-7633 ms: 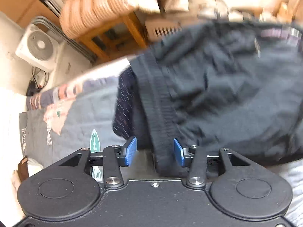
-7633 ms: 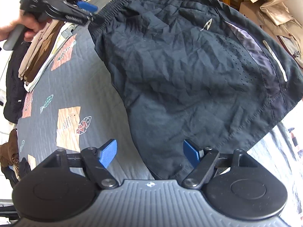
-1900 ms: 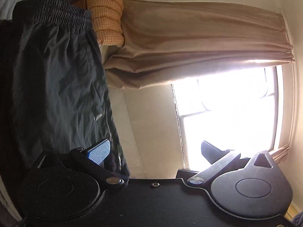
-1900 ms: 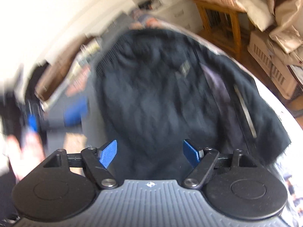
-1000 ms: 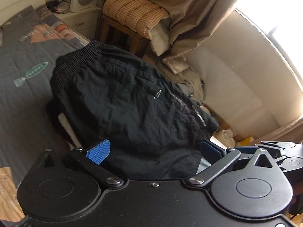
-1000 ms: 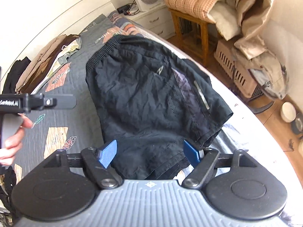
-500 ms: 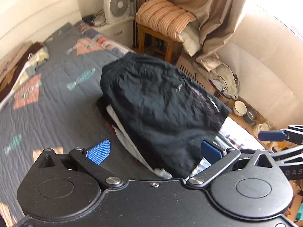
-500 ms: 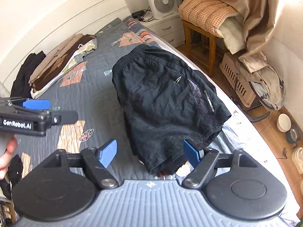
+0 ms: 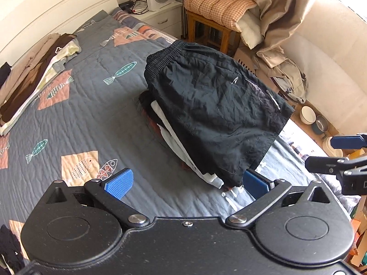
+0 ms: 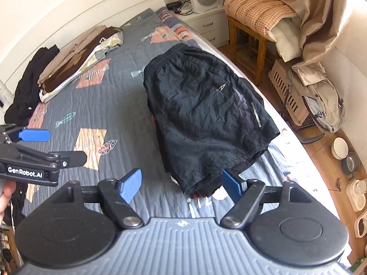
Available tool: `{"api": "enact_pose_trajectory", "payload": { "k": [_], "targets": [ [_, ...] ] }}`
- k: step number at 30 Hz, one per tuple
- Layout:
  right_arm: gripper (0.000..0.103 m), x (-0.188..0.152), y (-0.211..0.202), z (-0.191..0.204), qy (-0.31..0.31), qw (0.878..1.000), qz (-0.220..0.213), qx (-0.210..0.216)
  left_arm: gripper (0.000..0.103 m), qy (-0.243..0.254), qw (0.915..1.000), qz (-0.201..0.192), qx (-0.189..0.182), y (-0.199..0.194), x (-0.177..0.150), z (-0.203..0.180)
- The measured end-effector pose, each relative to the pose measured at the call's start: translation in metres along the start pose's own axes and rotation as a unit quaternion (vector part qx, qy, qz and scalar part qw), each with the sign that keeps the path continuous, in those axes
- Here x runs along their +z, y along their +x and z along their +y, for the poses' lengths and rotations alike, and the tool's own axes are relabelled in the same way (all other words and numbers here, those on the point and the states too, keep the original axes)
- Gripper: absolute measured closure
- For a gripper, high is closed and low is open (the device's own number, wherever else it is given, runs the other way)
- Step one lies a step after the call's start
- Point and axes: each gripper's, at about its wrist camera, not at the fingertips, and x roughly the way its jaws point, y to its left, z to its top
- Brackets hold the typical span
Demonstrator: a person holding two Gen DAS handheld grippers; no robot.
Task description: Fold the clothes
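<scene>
Grey quilted bed [image 9: 96, 114], one black shorts [image 9: 213, 105], two folded piles [image 10: 75, 66].

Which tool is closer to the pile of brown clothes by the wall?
Left. The left tool hangs over the bed on the side of the pile of brown clothes, apart from it. The right tool is by the black shorts, farther across the bed.

Readable text: "GenRobot.AI", white lettering on the black body of the left gripper [image 10: 34, 146], right wrist view. Fan's label too small to read.
</scene>
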Motion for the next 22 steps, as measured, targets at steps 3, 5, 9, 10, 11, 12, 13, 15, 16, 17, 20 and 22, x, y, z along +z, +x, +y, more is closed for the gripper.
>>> {"api": "enact_pose_trajectory", "payload": {
  "k": [3, 5, 9, 10, 11, 12, 13, 15, 16, 17, 20, 22],
  "targets": [
    [0.026, -0.003, 0.000, 0.002, 0.001, 1.000, 0.005, 0.003, 0.000, 0.003, 1.0000, 0.000, -0.006, 0.000, 0.000, -0.003],
    [0.026, -0.004, 0.000, 0.003, 0.001, 1.000, 0.008, 0.002, 0.000, 0.006, 0.9999, -0.001, -0.010, -0.001, 0.000, -0.005],
    [0.026, -0.006, -0.001, 0.001, 0.005, 1.000, 0.009, -0.001, 0.000, 0.013, 0.9998, -0.002, -0.013, -0.001, 0.002, -0.009],
    [0.026, -0.006, -0.001, 0.000, 0.005, 1.000, 0.009, -0.001, 0.000, 0.014, 0.9998, -0.002, -0.013, -0.001, 0.002, -0.010],
    [0.026, -0.006, -0.002, 0.000, 0.005, 1.000, 0.009, -0.002, 0.000, 0.015, 0.9998, -0.002, -0.013, -0.001, 0.002, -0.011],
    [0.026, -0.005, -0.002, -0.001, 0.005, 1.000, 0.009, -0.003, 0.000, 0.016, 0.9998, -0.003, -0.012, -0.001, 0.003, -0.012],
    [0.026, -0.005, -0.002, -0.001, 0.005, 1.000, 0.009, -0.003, 0.000, 0.016, 0.9998, -0.003, -0.012, -0.001, 0.003, -0.012],
    [0.026, -0.004, -0.002, -0.002, 0.006, 1.000, 0.009, -0.003, 0.000, 0.016, 0.9998, -0.003, -0.012, -0.001, 0.003, -0.012],
    [0.026, -0.004, -0.002, -0.002, 0.005, 1.000, 0.009, -0.003, 0.000, 0.015, 0.9998, -0.004, -0.012, -0.002, 0.003, -0.012],
    [0.026, -0.004, -0.003, -0.002, 0.005, 1.000, 0.009, -0.003, 0.000, 0.015, 0.9998, -0.004, -0.012, -0.002, 0.004, -0.012],
    [0.026, -0.002, -0.002, -0.002, 0.003, 1.000, 0.010, -0.001, 0.000, 0.016, 0.9997, -0.007, -0.014, -0.003, 0.004, -0.012],
    [0.026, -0.001, -0.002, -0.001, 0.002, 1.000, 0.010, 0.000, 0.000, 0.018, 0.9996, -0.011, -0.016, -0.003, 0.005, -0.012]
  ]
}}
